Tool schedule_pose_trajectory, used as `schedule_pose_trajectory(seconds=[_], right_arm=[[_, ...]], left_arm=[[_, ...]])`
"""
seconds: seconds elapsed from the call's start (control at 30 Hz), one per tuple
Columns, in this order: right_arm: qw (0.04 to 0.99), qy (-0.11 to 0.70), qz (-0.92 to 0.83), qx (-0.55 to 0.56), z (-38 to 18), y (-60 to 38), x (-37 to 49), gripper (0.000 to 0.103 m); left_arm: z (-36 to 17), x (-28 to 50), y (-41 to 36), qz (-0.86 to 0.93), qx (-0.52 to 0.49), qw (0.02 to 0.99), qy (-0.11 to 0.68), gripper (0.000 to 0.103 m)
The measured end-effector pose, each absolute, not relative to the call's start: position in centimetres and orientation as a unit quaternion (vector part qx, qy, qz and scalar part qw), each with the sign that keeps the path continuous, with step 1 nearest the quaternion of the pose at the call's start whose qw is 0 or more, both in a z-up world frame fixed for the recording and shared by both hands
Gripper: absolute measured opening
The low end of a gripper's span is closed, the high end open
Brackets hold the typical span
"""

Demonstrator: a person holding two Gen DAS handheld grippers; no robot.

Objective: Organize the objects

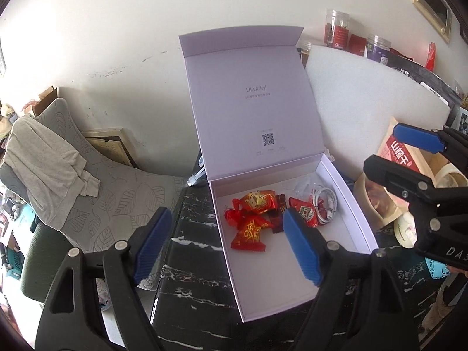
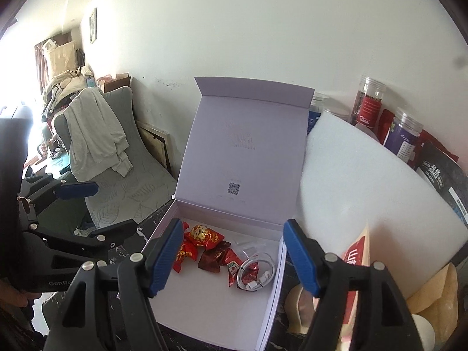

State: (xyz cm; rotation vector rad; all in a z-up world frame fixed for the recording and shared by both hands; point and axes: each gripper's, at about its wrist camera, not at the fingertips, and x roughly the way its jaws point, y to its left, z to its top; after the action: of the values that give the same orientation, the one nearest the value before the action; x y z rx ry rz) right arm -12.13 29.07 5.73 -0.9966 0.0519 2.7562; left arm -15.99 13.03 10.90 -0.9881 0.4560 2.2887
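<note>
Left wrist view shows the left tool [image 1: 226, 245] spread and empty above the open box [image 1: 345, 228] on the counter [image 1: 193, 251]; candies [image 1: 257, 201] and cable [image 1: 324, 201] lie inside. Right tool [image 2: 231, 259], likewise spread, could nudge the upright lid [image 2: 242, 149] shut.

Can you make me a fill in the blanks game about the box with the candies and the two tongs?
1. The lid of the white box stands ____.
2. The coiled cable lying in the box is ____ in colour.
3. Both the left tongs and the right tongs are ____ and hold nothing.
4. The candies lie ____ the box.

Missing words: open; white; open; inside
</note>
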Motion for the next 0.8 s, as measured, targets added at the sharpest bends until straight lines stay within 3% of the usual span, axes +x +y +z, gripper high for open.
schedule_pose_trajectory(seconds=[0.4,0.8], right_arm=[[0.120,0.017,0.938,-0.326,6.5,26.6,-6.2,0.075],[0.135,0.017,0.931,-0.339,4.5,24.2,-1.3,0.075]], left_arm=[[12.8,-11.5,9.9,0.876,-0.352,0.290,0.159,0.089],[11.2,-7.1,6.6,0.875,-0.362,0.282,0.155,0.090]])
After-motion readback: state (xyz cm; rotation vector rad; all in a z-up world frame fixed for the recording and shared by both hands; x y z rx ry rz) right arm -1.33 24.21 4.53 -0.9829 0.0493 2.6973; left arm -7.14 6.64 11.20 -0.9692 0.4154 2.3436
